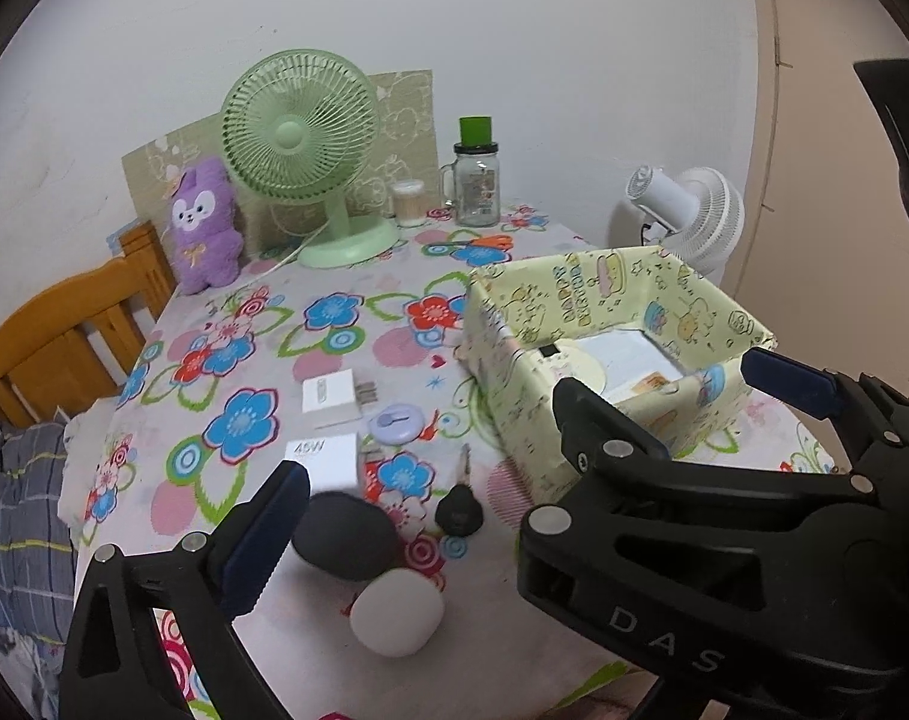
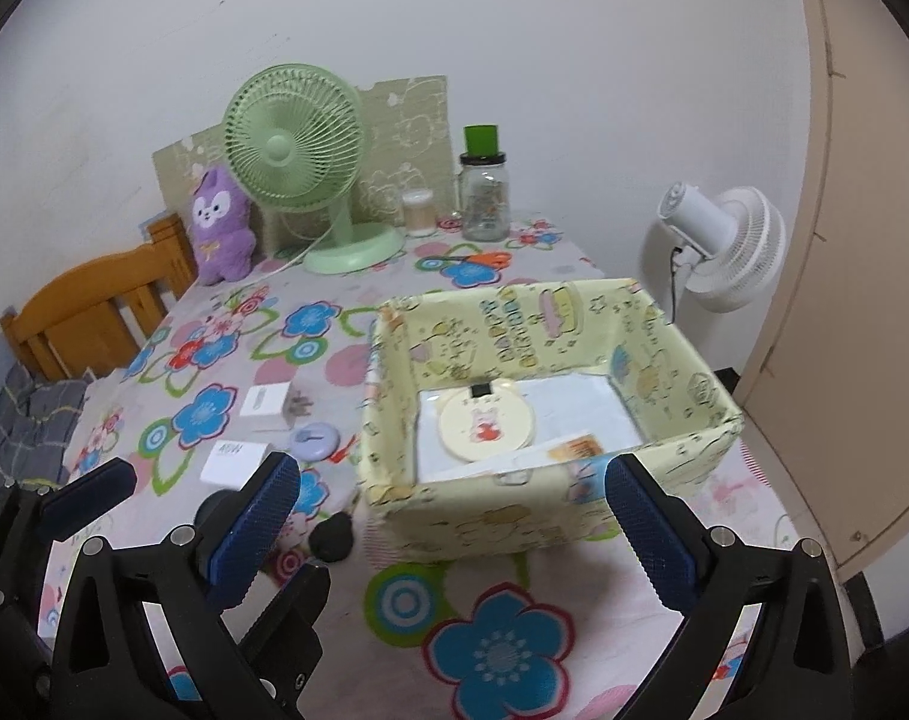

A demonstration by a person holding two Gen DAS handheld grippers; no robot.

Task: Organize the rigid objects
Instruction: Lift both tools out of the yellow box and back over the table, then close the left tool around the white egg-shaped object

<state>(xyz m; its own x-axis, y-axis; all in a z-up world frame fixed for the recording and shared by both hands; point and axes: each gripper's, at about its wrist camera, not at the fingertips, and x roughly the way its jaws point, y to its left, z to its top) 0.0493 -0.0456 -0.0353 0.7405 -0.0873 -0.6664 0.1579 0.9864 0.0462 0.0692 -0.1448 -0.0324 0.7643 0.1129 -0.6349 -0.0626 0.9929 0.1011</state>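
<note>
A yellow patterned box (image 1: 604,420) (image 2: 514,516) stands on the flowered table, holding a round cream compact (image 2: 487,425) and papers. Left of it lie two white chargers (image 1: 334,399) (image 1: 328,459), a lilac round case (image 1: 397,422) (image 2: 315,441), a black car key (image 1: 459,510), a dark grey ball (image 1: 346,537) and a white ball (image 1: 397,612). My left gripper (image 1: 526,468) is open and empty above the balls and key; its right finger overlaps the box's near corner. My right gripper (image 2: 451,516) is open and empty, just in front of the box.
At the back stand a green desk fan (image 1: 301,138), a purple plush toy (image 1: 205,228), a glass jar with green lid (image 1: 477,180) and a small cup (image 1: 408,203). A white fan (image 1: 694,210) is behind the box. A wooden chair (image 1: 64,336) is at the table's left edge.
</note>
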